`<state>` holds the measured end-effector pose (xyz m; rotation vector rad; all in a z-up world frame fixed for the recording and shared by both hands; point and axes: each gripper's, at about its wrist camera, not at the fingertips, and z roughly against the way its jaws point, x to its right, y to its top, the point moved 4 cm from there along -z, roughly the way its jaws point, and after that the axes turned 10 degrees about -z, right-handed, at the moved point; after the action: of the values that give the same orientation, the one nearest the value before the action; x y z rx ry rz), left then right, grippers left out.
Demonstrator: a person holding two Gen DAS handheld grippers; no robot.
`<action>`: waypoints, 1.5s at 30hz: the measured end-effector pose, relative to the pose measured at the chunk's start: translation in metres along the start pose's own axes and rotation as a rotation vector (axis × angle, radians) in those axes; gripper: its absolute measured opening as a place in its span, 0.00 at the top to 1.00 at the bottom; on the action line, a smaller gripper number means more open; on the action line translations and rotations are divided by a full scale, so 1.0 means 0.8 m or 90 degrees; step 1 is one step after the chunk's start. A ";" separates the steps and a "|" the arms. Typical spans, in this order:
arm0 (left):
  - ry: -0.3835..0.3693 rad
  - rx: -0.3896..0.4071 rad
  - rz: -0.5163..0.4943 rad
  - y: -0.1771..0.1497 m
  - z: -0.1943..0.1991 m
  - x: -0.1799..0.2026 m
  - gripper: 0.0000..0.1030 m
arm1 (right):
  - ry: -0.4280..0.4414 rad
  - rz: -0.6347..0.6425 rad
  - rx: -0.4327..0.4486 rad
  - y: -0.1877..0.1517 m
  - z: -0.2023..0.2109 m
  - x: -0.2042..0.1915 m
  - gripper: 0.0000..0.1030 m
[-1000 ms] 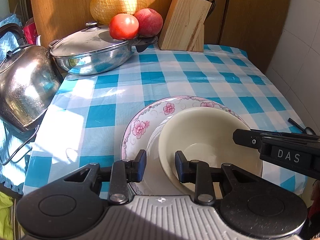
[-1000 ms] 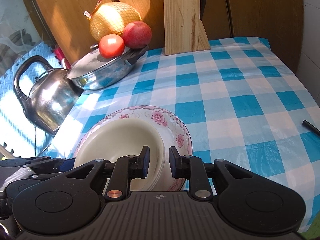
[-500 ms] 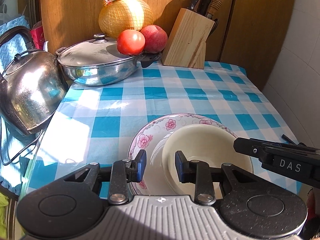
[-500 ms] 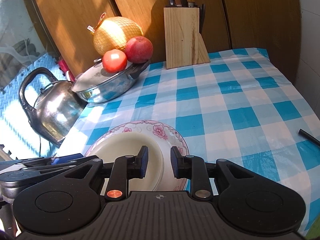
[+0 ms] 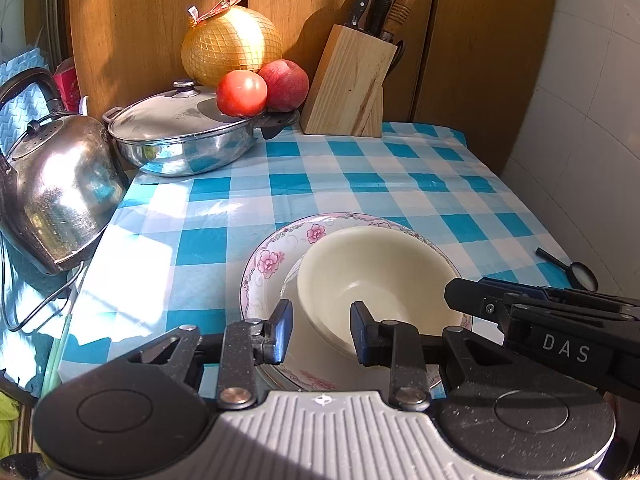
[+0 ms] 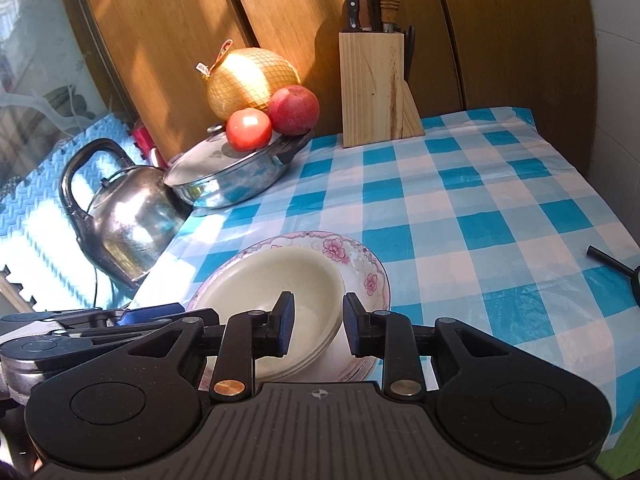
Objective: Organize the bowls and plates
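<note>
A cream bowl (image 5: 372,272) sits inside a white plate with pink flowers on its rim (image 5: 272,260), near the front edge of the checked table. They also show in the right wrist view, the bowl (image 6: 276,284) in the plate (image 6: 352,256). My left gripper (image 5: 320,330) is open and empty, raised just before the bowl's near rim. My right gripper (image 6: 316,322) is open and empty, above the bowl's right rim. The right gripper also shows at the right of the left wrist view (image 5: 540,312).
A steel kettle (image 5: 56,196) stands at the left edge. A lidded steel pan (image 5: 180,136) carries a tomato (image 5: 242,94) and an apple (image 5: 286,84), with a netted pomelo (image 5: 232,48) behind. A knife block (image 5: 348,88) stands at the back. A black magnifier (image 5: 576,268) lies at right.
Both grippers have drawn back and risen from the bowl and plate, so more of the table and back wall shows. The bowl and plate have stayed put.
</note>
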<state>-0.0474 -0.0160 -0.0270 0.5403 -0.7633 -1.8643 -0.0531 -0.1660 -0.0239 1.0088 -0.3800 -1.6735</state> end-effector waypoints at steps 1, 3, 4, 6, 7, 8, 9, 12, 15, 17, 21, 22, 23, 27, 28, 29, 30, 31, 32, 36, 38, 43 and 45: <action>-0.001 0.002 -0.002 -0.001 0.003 0.000 0.76 | 0.001 -0.001 0.002 -0.002 0.002 -0.001 0.66; 0.001 0.005 -0.005 -0.003 0.008 0.001 0.76 | 0.001 0.001 0.006 -0.009 0.008 -0.002 0.65; 0.002 0.007 -0.006 -0.004 0.010 0.002 0.76 | 0.001 0.001 0.006 -0.011 0.010 -0.003 0.65; 0.002 0.010 -0.007 -0.007 0.014 0.001 0.76 | 0.002 0.001 0.006 -0.016 0.012 -0.005 0.65; 0.003 0.011 -0.007 -0.008 0.016 0.001 0.76 | 0.002 0.001 0.006 -0.017 0.013 -0.006 0.65; 0.002 0.012 -0.008 -0.010 0.017 0.001 0.76 | 0.001 0.001 0.006 -0.019 0.013 -0.007 0.65; 0.002 0.012 -0.008 -0.011 0.018 0.000 0.76 | 0.001 0.002 0.007 -0.020 0.014 -0.007 0.65; 0.000 0.012 -0.007 -0.015 0.020 -0.001 0.76 | -0.001 0.003 0.008 -0.025 0.018 -0.010 0.65; -0.002 0.012 -0.008 -0.019 0.023 -0.001 0.76 | -0.003 0.004 0.006 -0.030 0.020 -0.012 0.64; -0.004 0.011 -0.006 -0.022 0.025 -0.002 0.76 | -0.005 0.004 0.004 -0.033 0.021 -0.013 0.64; -0.005 0.011 -0.004 -0.028 0.028 -0.004 0.75 | -0.007 0.006 0.001 -0.041 0.025 -0.016 0.64; -0.006 0.010 -0.005 -0.030 0.029 -0.004 0.75 | -0.008 0.007 0.000 -0.042 0.025 -0.017 0.64; -0.007 0.007 -0.006 -0.033 0.029 -0.004 0.75 | -0.008 0.007 0.000 -0.044 0.026 -0.017 0.64; -0.015 -0.009 -0.007 -0.047 0.028 -0.002 0.75 | -0.016 0.010 0.001 -0.051 0.029 -0.018 0.63; -0.017 -0.013 -0.006 -0.051 0.027 -0.001 0.75 | -0.019 0.009 0.001 -0.054 0.030 -0.017 0.63; -0.018 -0.017 -0.005 -0.055 0.026 -0.001 0.75 | -0.022 0.007 0.000 -0.057 0.032 -0.016 0.63; -0.020 -0.023 -0.005 -0.060 0.025 -0.001 0.75 | -0.024 0.003 -0.001 -0.060 0.033 -0.014 0.63; -0.022 -0.029 -0.006 -0.064 0.024 0.000 0.75 | -0.025 0.000 -0.001 -0.063 0.035 -0.012 0.63; -0.023 -0.033 -0.007 -0.068 0.023 0.001 0.75 | -0.029 -0.001 0.000 -0.068 0.037 -0.011 0.63; -0.042 -0.060 0.004 -0.088 0.014 0.005 0.75 | -0.053 -0.002 -0.003 -0.087 0.041 -0.001 0.63; -0.048 -0.072 0.007 -0.095 0.011 0.009 0.75 | -0.056 -0.012 -0.018 -0.096 0.039 0.003 0.61; -0.056 -0.092 0.001 -0.108 0.004 0.015 0.74 | -0.066 -0.022 -0.046 -0.112 0.030 0.008 0.61; -0.062 -0.101 0.005 -0.111 0.001 0.015 0.73 | -0.076 -0.022 -0.047 -0.115 0.027 0.011 0.60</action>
<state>-0.1087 -0.0006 -0.0902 0.3476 -0.6726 -1.9359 -0.1285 -0.1463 -0.0785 0.8678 -0.3778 -1.7714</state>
